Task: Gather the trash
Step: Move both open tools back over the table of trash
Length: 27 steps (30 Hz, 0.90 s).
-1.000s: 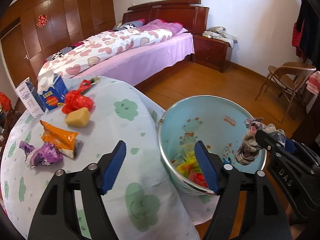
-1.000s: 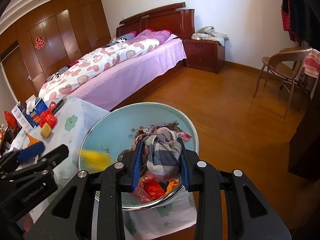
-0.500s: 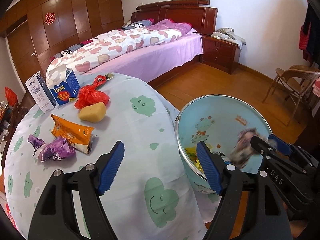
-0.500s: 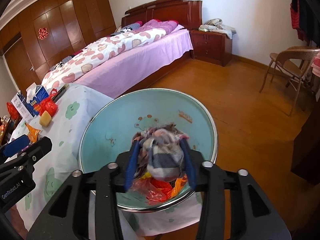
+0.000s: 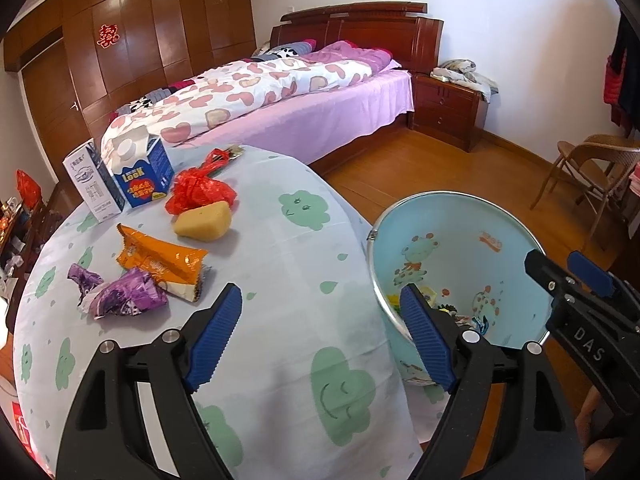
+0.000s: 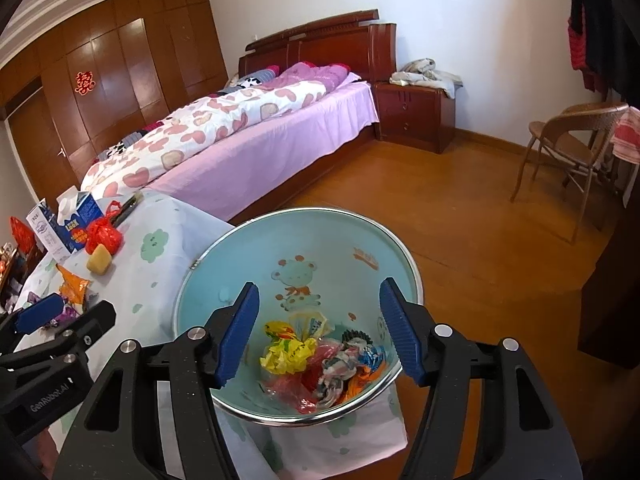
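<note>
A light blue bucket (image 6: pixel 320 240) stands beside the table, with the plaid rag (image 6: pixel 340 364) and several crumpled wrappers on its bottom. My right gripper (image 6: pixel 320 328) is open and empty just above the bucket's mouth. My left gripper (image 5: pixel 320 340) is open and empty over the table's near edge. On the table (image 5: pixel 280 272) lie a purple wrapper (image 5: pixel 124 296), an orange wrapper (image 5: pixel 160 260), a yellow sponge (image 5: pixel 204 222), a red plastic bag (image 5: pixel 200 190) and two cartons (image 5: pixel 136 176). The bucket (image 5: pixel 460 248) also shows in the left wrist view.
A bed (image 6: pixel 248 136) with a heart-print quilt stands behind the table. A wooden nightstand (image 6: pixel 416 116) and a wicker chair (image 6: pixel 568 152) stand by the far wall. Wood floor (image 6: pixel 460 220) lies to the right of the bucket.
My right gripper opened and let go of the plaid rag, which dropped into the bucket. My left gripper drew back a little toward the table.
</note>
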Each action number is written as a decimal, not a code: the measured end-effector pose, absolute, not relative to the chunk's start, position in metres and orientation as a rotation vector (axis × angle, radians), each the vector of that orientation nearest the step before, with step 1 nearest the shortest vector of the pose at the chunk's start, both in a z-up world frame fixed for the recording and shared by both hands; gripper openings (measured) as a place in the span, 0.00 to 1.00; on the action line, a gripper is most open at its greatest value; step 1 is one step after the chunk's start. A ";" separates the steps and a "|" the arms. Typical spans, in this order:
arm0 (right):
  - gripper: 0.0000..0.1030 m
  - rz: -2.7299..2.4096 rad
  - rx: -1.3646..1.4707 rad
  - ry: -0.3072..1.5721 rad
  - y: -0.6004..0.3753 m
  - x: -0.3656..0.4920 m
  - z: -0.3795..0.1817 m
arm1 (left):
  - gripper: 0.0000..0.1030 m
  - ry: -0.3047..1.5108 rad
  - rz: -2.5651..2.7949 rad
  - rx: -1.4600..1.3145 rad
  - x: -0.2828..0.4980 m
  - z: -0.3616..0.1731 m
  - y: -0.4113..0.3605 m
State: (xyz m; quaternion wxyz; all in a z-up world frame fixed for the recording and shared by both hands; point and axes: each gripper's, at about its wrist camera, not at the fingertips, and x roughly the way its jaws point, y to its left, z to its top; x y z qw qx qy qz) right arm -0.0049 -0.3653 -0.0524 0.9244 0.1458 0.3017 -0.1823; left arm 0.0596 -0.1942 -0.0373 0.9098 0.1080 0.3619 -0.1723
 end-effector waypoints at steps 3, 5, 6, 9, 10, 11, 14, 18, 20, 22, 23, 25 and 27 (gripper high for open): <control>0.61 -0.364 0.286 0.613 -0.357 -0.005 -0.047 | 0.82 0.746 -0.343 0.217 0.059 -0.037 -0.186; 0.61 -0.354 0.269 0.614 -0.349 -0.004 -0.044 | 0.82 0.746 -0.339 0.213 0.059 -0.036 -0.180; 0.61 -0.350 0.260 0.614 -0.345 -0.003 -0.043 | 0.82 0.746 -0.334 0.209 0.059 -0.036 -0.175; 0.61 -0.339 0.239 0.615 -0.333 0.000 -0.040 | 0.82 0.753 -0.326 0.195 0.060 -0.037 -0.165; 0.61 -0.334 0.233 0.618 -0.328 0.002 -0.039 | 0.82 0.755 -0.323 0.190 0.060 -0.037 -0.160; 0.61 -0.332 0.230 0.620 -0.325 0.002 -0.039 | 0.82 0.756 -0.318 0.184 0.060 -0.037 -0.153; 0.61 -0.315 0.219 0.628 -0.314 0.005 -0.038 | 0.82 0.760 -0.302 0.174 0.062 -0.038 -0.139; 0.61 -0.292 0.203 0.636 -0.299 0.009 -0.039 | 0.82 0.786 -0.267 0.142 0.069 -0.044 -0.110; 0.61 -0.273 0.197 0.644 -0.290 0.013 -0.039 | 0.82 0.796 -0.251 0.130 0.072 -0.046 -0.097; 0.61 -0.255 0.190 0.647 -0.280 0.016 -0.039 | 0.82 0.805 -0.232 0.122 0.075 -0.049 -0.081; 0.61 -0.247 0.188 0.648 -0.276 0.017 -0.039 | 0.82 0.806 -0.223 0.119 0.076 -0.051 -0.075; 0.61 -0.218 0.183 0.653 -0.265 0.022 -0.039 | 0.82 0.813 -0.199 0.109 0.080 -0.054 -0.056; 0.60 -0.202 0.183 0.657 -0.258 0.025 -0.041 | 0.82 0.824 -0.174 0.094 0.082 -0.057 -0.038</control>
